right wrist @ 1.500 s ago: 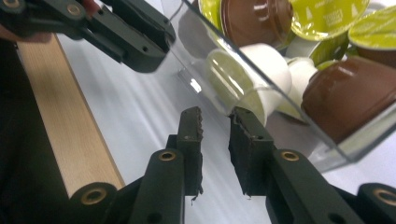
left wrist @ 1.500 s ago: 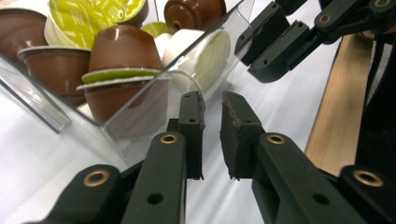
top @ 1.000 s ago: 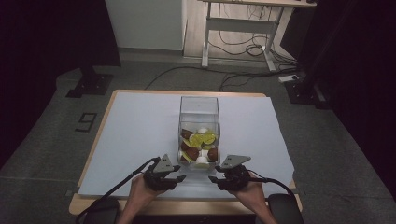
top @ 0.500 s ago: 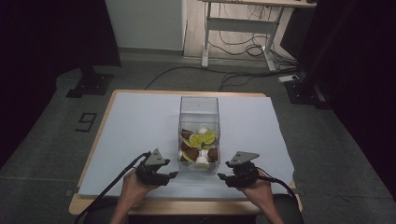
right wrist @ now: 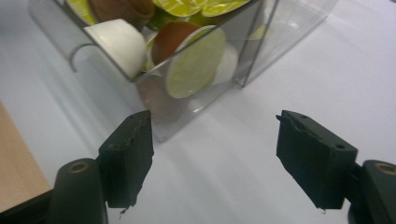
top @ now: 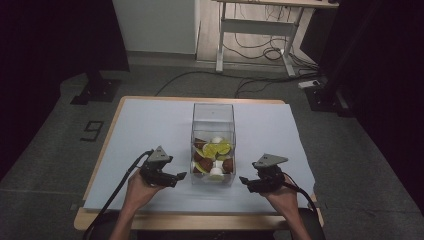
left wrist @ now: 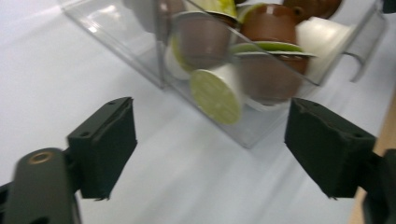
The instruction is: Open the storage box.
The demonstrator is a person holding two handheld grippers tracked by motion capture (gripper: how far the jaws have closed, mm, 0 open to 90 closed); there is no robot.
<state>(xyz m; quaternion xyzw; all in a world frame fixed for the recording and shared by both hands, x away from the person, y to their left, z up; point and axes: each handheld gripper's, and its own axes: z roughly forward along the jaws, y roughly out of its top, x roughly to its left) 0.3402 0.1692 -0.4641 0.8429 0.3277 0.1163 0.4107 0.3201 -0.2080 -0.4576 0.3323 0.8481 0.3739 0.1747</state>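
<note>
Whereas a second ago both sat close at the clear box (top: 213,145) of capsules mid-counter, the high view shows left hand-held gripper (top: 179,176) and right hand-held gripper (top: 243,181) drawn apart; each gripper view shows jaws just opened, empty, box released.

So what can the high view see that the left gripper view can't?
High view alone: the whole table, both hands, the left gripper and right gripper at either side of the clear box, and the cables on the floor behind.

Left gripper view alone: close up, its own two black pads standing apart with nothing between them, and the foil lid of a white pod.

Both: the clear box, the brown, white and green coffee pods inside it, and the pale table cover.
</note>
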